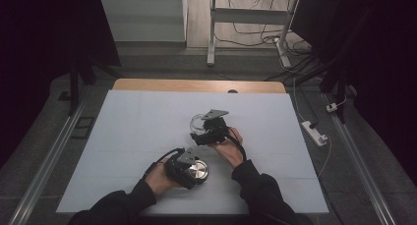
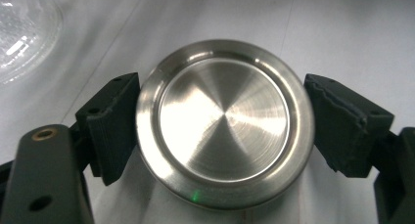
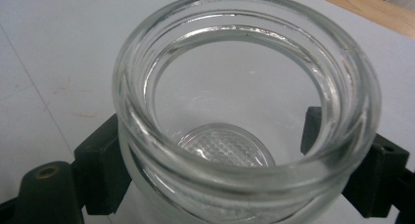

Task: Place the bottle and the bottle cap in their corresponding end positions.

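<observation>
A round brushed-metal lid (image 1: pixel 198 171) (image 2: pixel 222 123) lies flat on the white table cover (image 1: pixel 133 126) near the front. My left gripper (image 1: pixel 193 172) (image 2: pixel 222 121) is closed around it, one black pad against each side of its rim. Farther back, a clear glass jar (image 1: pixel 197 123) (image 3: pixel 244 111) stands upright with its mouth open and nothing inside. My right gripper (image 1: pixel 201 130) (image 3: pixel 220 155) is shut on the jar's body just under the thick rim, one pad on either side. In the left gripper view the jar (image 2: pixel 19 33) shows at the top left corner.
The cover reaches to a strip of bare wood (image 1: pixel 196 85) at the table's far edge. Beyond it stands a white table frame (image 1: pixel 212 33) with cables on the floor. A power strip (image 1: pixel 314 132) lies on the floor to the right.
</observation>
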{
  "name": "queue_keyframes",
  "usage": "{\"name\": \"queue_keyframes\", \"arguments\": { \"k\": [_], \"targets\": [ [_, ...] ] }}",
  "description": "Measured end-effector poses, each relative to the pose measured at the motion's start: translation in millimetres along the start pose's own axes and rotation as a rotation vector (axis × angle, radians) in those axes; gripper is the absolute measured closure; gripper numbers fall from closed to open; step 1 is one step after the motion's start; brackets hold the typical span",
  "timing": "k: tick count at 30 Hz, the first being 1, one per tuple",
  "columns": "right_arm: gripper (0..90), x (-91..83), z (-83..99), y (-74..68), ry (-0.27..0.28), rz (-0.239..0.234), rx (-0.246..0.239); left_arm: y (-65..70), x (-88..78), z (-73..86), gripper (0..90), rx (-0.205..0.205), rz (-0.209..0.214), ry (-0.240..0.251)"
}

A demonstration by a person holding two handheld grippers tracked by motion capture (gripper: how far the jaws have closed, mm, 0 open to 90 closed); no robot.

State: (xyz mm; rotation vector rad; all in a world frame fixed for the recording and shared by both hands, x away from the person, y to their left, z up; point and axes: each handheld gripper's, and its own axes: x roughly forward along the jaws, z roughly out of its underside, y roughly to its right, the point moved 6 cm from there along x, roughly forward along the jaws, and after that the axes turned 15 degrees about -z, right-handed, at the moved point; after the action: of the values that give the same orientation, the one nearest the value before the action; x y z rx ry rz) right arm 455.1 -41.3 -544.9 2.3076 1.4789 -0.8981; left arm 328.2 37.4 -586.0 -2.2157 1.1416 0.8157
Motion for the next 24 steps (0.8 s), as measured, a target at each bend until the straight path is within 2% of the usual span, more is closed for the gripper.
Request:
{"name": "queue_keyframes", "arguments": {
  "k": [4, 11, 14, 17, 21, 24],
  "targets": [
    [11.5, -1.9, -0.8, 0.4, 0.015, -0.03, 0.02, -1.2, -1.0, -0.2, 15.6, -0.009, -0.006, -0.002],
    [4.1, -15.6, -10.1, -2.1, 0.066, -0.025, 0.006, -8.8, -15.9, -6.3, 9.4, -0.109, 0.024, 0.066],
    [2.5, -21.9, -12.2, -4.1, 0.083, -0.044, 0.012, -9.9, -23.9, -8.5, 7.4, -0.152, 0.055, 0.096],
    [1.1, -28.1, -13.1, -7.0, 0.085, -0.046, 0.01, -11.2, -31.1, -8.5, 5.0, -0.164, 0.06, 0.108],
    [0.6, -33.7, -11.7, -11.5, 0.081, -0.051, 0.003, -12.6, -38.0, -7.5, 2.8, -0.206, 0.067, 0.118],
    [0.5, -36.5, -11.1, -14.7, 0.078, -0.05, -0.002, -14.1, -42.4, -3.9, 0.0, -0.221, 0.07, 0.112]
  ]
}}
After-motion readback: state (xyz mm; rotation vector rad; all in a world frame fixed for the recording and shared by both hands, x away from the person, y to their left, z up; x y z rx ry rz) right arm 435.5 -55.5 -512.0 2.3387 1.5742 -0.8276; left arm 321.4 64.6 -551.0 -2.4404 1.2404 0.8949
